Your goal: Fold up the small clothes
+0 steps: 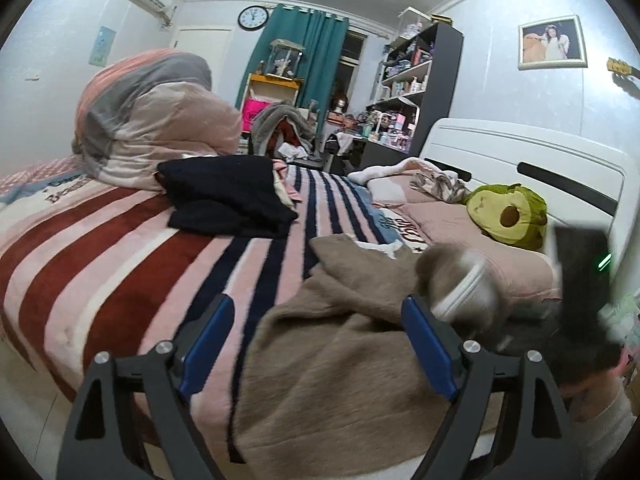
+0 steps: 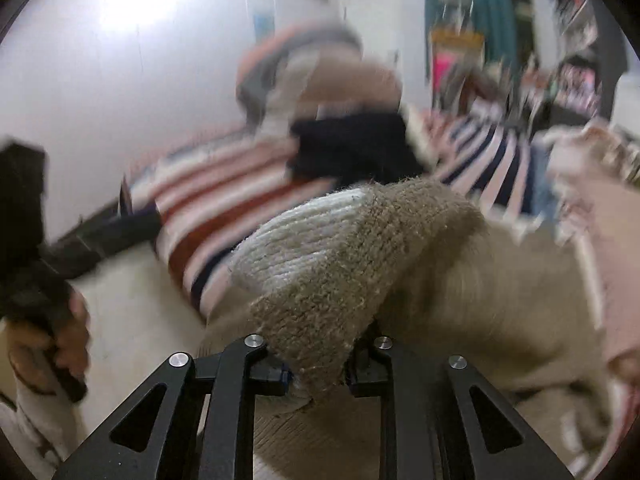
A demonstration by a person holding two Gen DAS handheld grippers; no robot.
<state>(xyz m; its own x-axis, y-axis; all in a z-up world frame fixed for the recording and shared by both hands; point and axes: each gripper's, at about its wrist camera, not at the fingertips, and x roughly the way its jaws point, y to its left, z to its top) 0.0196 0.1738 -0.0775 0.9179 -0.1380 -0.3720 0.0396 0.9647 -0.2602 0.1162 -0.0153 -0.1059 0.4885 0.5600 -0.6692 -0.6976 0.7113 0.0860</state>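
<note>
Sweater (image 1: 340,360) hem beyond bed (image 1: 100,240) edge

Fuzzy tan knit sweater (image 2: 340,280) with ribbed white cuff; plush striped blanket (image 1: 120,240).

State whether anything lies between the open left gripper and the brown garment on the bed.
Nothing visible does: the left gripper stands open directly over the brown garment, with only that cloth between its blue pads.
</note>
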